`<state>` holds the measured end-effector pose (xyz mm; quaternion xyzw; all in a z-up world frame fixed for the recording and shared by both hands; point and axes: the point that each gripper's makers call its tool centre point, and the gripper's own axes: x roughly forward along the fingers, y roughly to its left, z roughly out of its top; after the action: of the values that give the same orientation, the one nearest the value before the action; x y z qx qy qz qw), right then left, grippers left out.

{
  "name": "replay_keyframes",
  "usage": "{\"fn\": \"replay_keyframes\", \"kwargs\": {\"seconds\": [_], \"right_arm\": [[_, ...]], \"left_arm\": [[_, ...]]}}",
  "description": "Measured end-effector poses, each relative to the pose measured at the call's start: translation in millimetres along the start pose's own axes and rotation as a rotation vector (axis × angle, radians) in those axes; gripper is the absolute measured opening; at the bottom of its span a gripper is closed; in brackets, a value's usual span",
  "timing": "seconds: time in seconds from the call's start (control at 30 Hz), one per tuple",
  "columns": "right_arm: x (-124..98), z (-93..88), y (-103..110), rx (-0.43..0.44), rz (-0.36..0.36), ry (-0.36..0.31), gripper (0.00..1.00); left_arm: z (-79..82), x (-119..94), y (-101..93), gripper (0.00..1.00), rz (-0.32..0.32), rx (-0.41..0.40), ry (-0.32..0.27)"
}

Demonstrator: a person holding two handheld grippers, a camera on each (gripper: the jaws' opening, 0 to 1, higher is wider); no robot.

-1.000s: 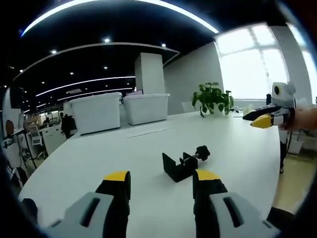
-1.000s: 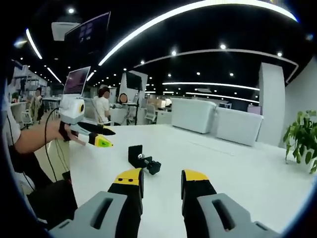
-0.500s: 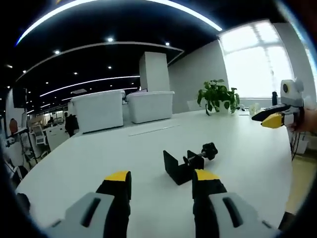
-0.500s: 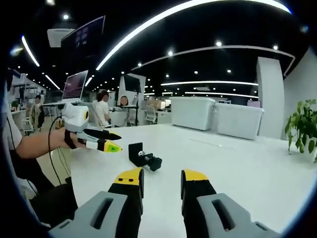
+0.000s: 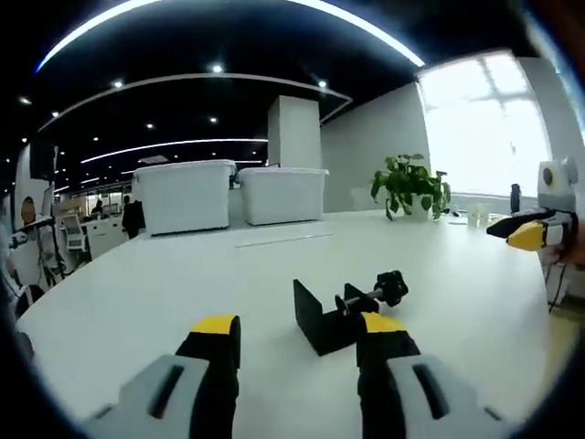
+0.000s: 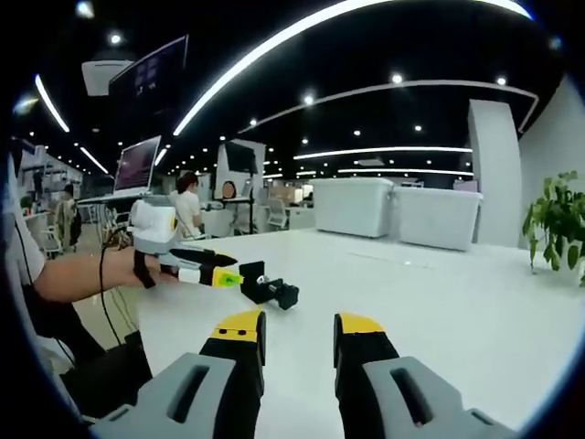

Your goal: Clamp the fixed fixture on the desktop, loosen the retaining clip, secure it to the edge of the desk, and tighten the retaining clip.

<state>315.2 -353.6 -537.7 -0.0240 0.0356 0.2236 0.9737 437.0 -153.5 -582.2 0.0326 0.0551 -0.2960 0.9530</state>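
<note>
A black C-shaped clamp fixture (image 5: pixel 318 316) with a screw and a round knob (image 5: pixel 393 286) lies on the white desk (image 5: pixel 183 283). My left gripper (image 5: pixel 299 325) is open just short of the fixture, which lies partly behind its right jaw. In the right gripper view, the left gripper (image 6: pixel 216 275) is held in a hand, its tip close to the fixture (image 6: pixel 263 287). My right gripper (image 6: pixel 300 322) is open over bare desk, well back from the fixture. In the left gripper view, the right gripper (image 5: pixel 530 234) hovers at the far right.
Two white storage bins (image 5: pixel 187 195) and a potted plant (image 5: pixel 411 185) stand at the desk's far side. A person's forearm (image 6: pixel 73 274) and a cable reach in from the left. Other desks with monitors (image 6: pixel 137 165) and seated people lie beyond the desk edge.
The left gripper has moved closer to the clamp fixture, which now looks larger between its jaws. In the right gripper view its tip has advanced almost to the fixture. Both grippers stay open.
</note>
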Motion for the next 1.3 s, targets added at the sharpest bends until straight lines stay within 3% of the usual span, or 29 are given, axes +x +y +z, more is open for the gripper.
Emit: {"fn": "replay_keyframes", "kwargs": {"seconds": [0.13,0.6,1.07,1.3], "right_arm": [[-7,-1.8,-5,0.038,-0.008,-0.002,0.29],[-16,-13.3,-8,0.058,-0.012,0.018,0.26],[-18,-7.4,20,0.017,0.079,0.002,0.26],[-19,-5.1,31,0.070,0.117,-0.015,0.26]], "left_arm": [[1.9,4,1.4,0.52,0.002,-0.021,-0.006],[-12.0,19,4.7,0.51,0.027,0.005,0.071],[-17.7,33,7.9,0.49,0.052,0.036,0.105],[-21.4,38,10.1,0.49,0.065,0.064,0.122]]}}
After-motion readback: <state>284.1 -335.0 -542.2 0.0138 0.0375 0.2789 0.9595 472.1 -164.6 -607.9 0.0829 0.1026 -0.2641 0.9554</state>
